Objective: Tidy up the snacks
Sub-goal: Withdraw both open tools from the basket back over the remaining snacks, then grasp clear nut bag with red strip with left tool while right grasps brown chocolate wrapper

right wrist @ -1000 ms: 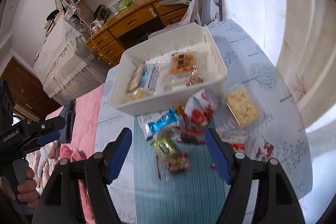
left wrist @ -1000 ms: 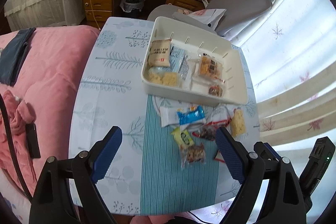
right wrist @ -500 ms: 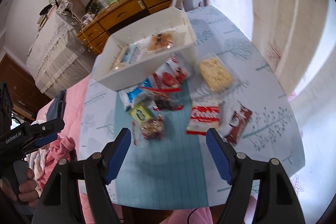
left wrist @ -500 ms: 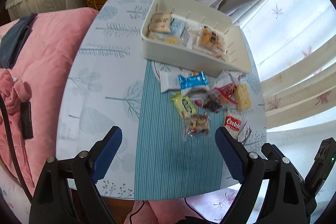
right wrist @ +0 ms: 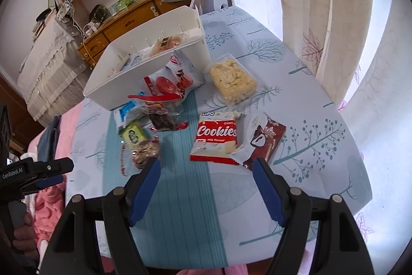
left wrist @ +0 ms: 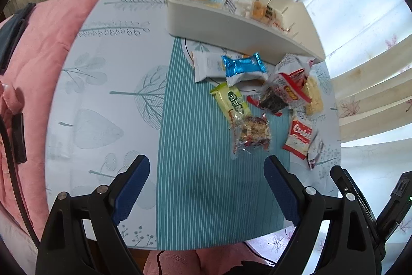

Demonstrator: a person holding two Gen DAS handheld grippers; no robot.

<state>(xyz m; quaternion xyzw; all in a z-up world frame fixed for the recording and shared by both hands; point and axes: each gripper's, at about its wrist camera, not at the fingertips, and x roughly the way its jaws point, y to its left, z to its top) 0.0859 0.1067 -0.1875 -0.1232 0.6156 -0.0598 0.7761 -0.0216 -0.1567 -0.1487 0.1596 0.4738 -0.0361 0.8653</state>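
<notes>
Left wrist view looks steeply down on a round counter (left wrist: pixel 108 84) with a pale leaf-print cloth and a teal striped runner (left wrist: pixel 206 172). The left gripper (left wrist: pixel 206 172) hangs above the bare runner, blue pads spread wide, nothing between them. A white bin (left wrist: pixel 231 25) at the far side already contains several wrapped snacks. Just in front of it lies a loose pile: a blue foil packet (left wrist: pixel 243 66), a green bar (left wrist: pixel 233 101), and a clear pack of nut brittle (left wrist: pixel 253 134). Right wrist view shows the right gripper (right wrist: pixel 206 169) also wide and empty, poised above a red Cookies packet (right wrist: pixel 216 137), with a brown wafer packet (right wrist: pixel 265 143) touching its right side.
</notes>
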